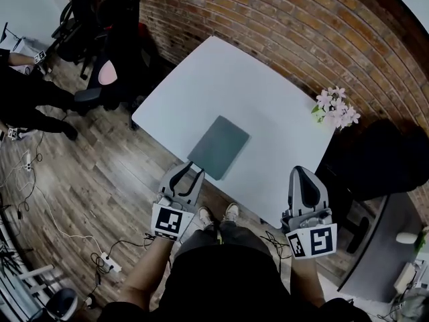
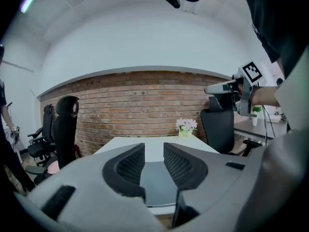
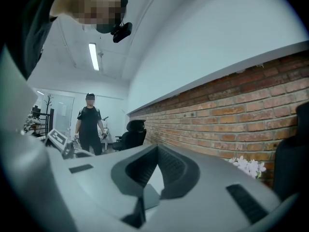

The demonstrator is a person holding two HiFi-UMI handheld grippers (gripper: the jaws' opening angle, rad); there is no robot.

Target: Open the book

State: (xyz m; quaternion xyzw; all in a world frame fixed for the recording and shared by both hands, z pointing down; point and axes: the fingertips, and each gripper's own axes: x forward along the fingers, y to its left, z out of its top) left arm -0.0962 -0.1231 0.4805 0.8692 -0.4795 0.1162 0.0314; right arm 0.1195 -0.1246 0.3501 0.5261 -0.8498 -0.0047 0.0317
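Note:
A closed grey-green book (image 1: 218,146) lies flat on the white table (image 1: 221,72), near its front edge. My left gripper (image 1: 191,171) hovers just short of the book's near corner. In the left gripper view my left gripper (image 2: 153,151) shows a narrow gap between its jaws with nothing in it, and the book (image 2: 157,187) lies beyond the gap. My right gripper (image 1: 301,173) hangs over the table's front right edge, well to the right of the book. Its fingertips meet in the right gripper view (image 3: 157,149), and it holds nothing.
A small pot of pink flowers (image 1: 335,109) stands at the table's right end by the brick wall (image 1: 281,19). Black office chairs (image 1: 114,32) stand at the far left, another chair (image 1: 382,159) at the right. A person (image 3: 90,124) stands across the room. Cables lie on the wood floor (image 1: 60,206).

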